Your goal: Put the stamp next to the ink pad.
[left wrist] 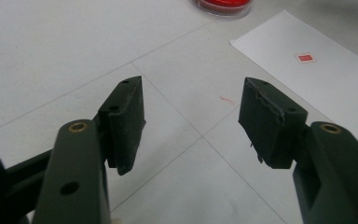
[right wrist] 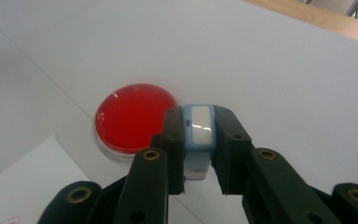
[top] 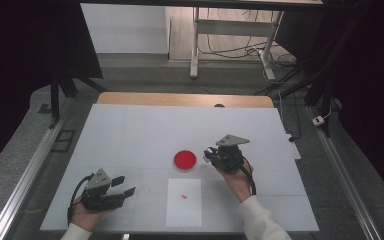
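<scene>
Red-filled round dish (top: 185,160) is sitting just left of centre in the high view, on the white table (top: 130,135), with the white paper sheet (top: 184,202) directly below it in frame. Right gripper (top: 211,156) is hovering beside the dish's right edge, clamped on a small light-blue and white device (right wrist: 199,133) (looks like a little handheld unit, exact type too small to tell). In the right gripper view that device is sitting upright between the two pads at lower centre, pads pressing on both its sides, and the dish is lying just beyond it to the left.

Left gripper (top: 125,186) is resting low at the lower left of the high view, jaws standing partly apart with nothing between them. In the left gripper view its pads (left wrist: 123,123) are framing bare table, with the sheet and its small red square mark (left wrist: 306,57) at upper right and the dish rim at the top edge.

Progress read: pick-up of the device is looking done, and the carry to the dish is looking nearly finished. What's left, judging by the layout, is bringing the device onto or over the dish (or whatever contact is intended there); no contact with the dish is showing yet. Left gripper is not contributing yet.
</scene>
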`<control>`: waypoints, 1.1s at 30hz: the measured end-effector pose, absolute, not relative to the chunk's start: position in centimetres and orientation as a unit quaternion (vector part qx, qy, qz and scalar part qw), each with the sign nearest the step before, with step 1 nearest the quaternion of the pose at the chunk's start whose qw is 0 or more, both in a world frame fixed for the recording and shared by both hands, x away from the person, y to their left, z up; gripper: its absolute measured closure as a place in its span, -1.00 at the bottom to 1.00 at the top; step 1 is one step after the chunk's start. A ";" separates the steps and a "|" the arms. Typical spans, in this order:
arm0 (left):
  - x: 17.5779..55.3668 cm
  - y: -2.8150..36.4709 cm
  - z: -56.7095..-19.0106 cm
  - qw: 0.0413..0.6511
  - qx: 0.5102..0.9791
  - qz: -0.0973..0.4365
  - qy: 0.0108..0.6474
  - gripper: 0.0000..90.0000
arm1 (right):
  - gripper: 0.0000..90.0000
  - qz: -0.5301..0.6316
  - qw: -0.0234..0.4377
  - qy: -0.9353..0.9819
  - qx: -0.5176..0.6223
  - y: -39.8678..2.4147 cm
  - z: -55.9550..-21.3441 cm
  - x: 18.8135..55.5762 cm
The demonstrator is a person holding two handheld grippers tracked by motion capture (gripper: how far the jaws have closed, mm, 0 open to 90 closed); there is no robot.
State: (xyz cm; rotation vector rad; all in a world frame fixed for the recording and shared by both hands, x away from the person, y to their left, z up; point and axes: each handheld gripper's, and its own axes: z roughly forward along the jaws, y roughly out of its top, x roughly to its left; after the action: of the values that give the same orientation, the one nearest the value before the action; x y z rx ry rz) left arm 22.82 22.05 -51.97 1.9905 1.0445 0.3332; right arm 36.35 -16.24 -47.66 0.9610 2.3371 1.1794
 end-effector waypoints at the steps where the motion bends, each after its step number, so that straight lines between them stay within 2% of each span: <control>1: 22.8 22.1 -52.0 0.421 0.795 0.132 0.417 -0.11 | 0.66 0.409 0.176 0.829 0.338 -16.1 -47.9 36.6; 7: 22.8 22.1 -52.1 0.418 0.796 0.131 0.418 -0.12 | 0.66 0.386 0.160 0.844 0.337 -15.4 -49.2 37.5; 18: 22.8 22.1 -52.1 0.418 0.795 0.132 0.419 -0.13 | 0.65 0.374 0.166 0.846 0.342 -15.2 -50.0 38.2; 25: 22.8 22.1 -52.1 0.418 0.795 0.132 0.419 -0.14 | 0.45 0.370 0.168 0.846 0.345 -15.3 -50.2 38.3; 29: 22.9 22.1 -52.1 0.419 0.795 0.131 0.420 -0.14 | 0.21 0.384 0.167 0.839 0.347 -15.6 -49.9 38.1; 33: 22.9 22.2 -52.1 0.418 0.794 0.132 0.421 -0.14 | 0.09 0.401 0.170 0.833 0.340 -16.5 -49.1 37.5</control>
State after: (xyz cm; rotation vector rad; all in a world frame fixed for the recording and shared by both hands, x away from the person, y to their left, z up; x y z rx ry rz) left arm 22.91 22.16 -52.12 1.9926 1.0554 0.3301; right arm 37.52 -16.52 -49.12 0.9657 2.3681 1.1399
